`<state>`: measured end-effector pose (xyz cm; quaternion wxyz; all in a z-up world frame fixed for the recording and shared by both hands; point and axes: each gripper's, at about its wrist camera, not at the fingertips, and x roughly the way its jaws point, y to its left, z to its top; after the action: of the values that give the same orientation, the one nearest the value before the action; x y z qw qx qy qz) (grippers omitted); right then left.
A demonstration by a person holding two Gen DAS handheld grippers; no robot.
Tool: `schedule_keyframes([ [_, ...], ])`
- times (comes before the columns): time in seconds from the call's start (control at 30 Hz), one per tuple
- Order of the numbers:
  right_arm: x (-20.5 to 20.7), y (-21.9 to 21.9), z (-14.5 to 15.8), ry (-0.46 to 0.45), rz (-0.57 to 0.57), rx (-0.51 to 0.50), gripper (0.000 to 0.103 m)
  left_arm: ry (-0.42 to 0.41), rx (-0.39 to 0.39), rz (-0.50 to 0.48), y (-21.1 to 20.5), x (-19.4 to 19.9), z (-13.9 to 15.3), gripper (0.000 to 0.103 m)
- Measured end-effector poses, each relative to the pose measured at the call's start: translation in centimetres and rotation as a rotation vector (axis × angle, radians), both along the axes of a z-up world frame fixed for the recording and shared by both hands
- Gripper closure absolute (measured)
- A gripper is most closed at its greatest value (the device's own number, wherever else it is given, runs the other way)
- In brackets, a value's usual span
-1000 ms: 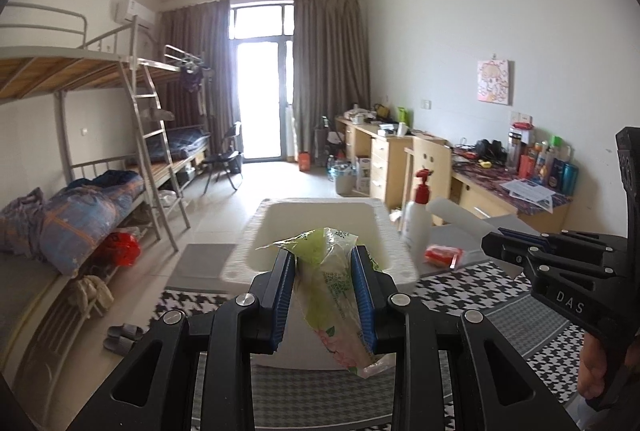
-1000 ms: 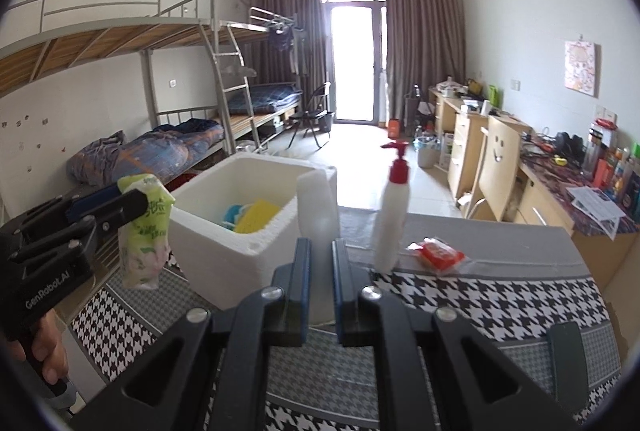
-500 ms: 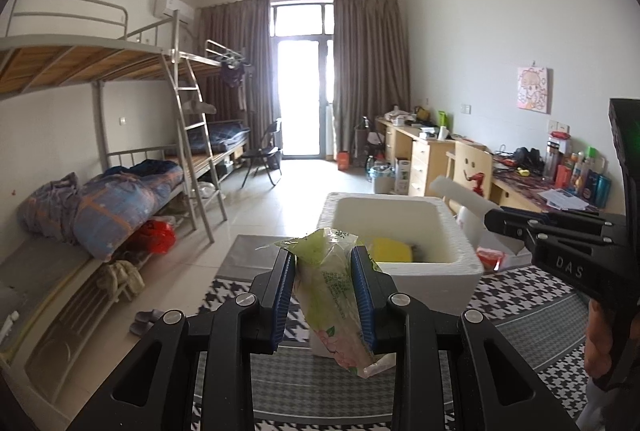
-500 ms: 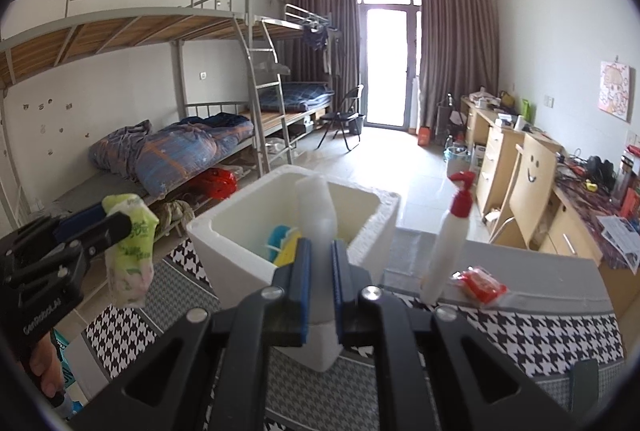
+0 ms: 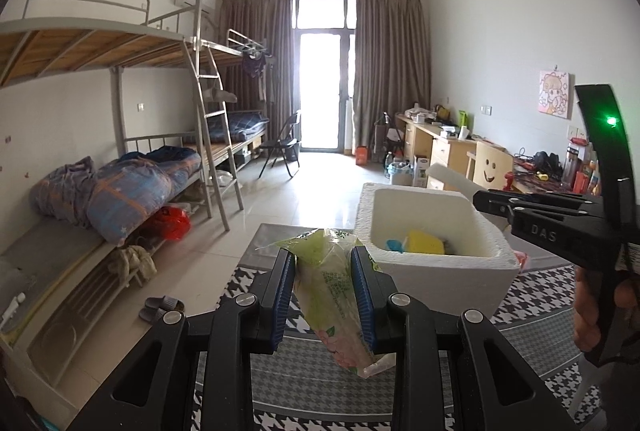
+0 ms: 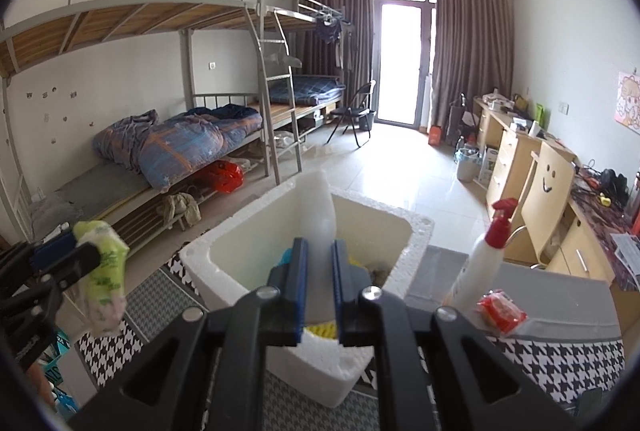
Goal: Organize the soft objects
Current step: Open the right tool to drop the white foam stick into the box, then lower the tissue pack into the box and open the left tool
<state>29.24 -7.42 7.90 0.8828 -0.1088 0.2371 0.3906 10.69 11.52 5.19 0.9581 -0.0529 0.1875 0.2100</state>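
The left gripper (image 5: 323, 285) is clamped on a soft green and white plastic packet (image 5: 334, 295): its two blue pads press the packet's sides, the crumpled green top sticks up above the fingertips, and the pink-flowered lower end hangs out below and toward the right finger. Seen from the right wrist, that same packet (image 6: 105, 273) hangs in the air off the left edge of the table (image 6: 568, 363), which wears a black and white houndstooth cloth. The right gripper (image 6: 319, 271) stands narrow, pinching a thin white foam slab (image 6: 325, 215) that rises straight up between its pads, with its top end reaching above the far rim of the white foam box (image 6: 394, 231). The slab sits over the box's open mouth. From the left wrist, the box (image 5: 436, 263) stands to the right of the held packet, near the table's left edge, and a yellow sponge (image 5: 424, 241) and something blue lie inside it. Beside the box, toward the table's right side, a white spray bottle with a red trigger (image 6: 482, 263) stands upright, with a small red packet (image 6: 500, 311) lying just beside its base. A hand (image 5: 600, 307) grips the right tool's handle at the right border of the left wrist view.
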Motion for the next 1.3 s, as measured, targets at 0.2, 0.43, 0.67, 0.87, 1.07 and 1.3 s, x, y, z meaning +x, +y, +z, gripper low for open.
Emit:
schedule_keyframes([
  [0.2,1.9,1.2,-1.1,0.056,0.002,-0.006,0.090,0.012,-0.018,0.010,0.6,0.0,-0.4,0.072],
  [0.43,2.8,2.1,-1.9,0.069,-0.013,-0.016,0.086,0.015,-0.030,0.024,1.7,0.1,-0.5,0.072],
  [0.67,2.9,2.6,-2.2,0.054,-0.015,-0.062,0.044,0.013,-0.033,0.022,1.8,0.4,-0.5,0.072],
  [0.87,2.7,1.8,-1.2,0.040,-0.024,-0.026,0.024,0.016,-0.042,-0.003,1.9,1.2,-0.1,0.072],
  [1.07,2.1,0.9,-0.6,0.028,-0.012,-0.014,0.022,0.011,-0.011,-0.024,1.3,2.2,0.7,0.072],
  [1.3,1.6,-0.5,-0.3,0.028,-0.032,0.004,0.021,-0.002,0.014,-0.072,0.1,3.7,1.5,0.072],
])
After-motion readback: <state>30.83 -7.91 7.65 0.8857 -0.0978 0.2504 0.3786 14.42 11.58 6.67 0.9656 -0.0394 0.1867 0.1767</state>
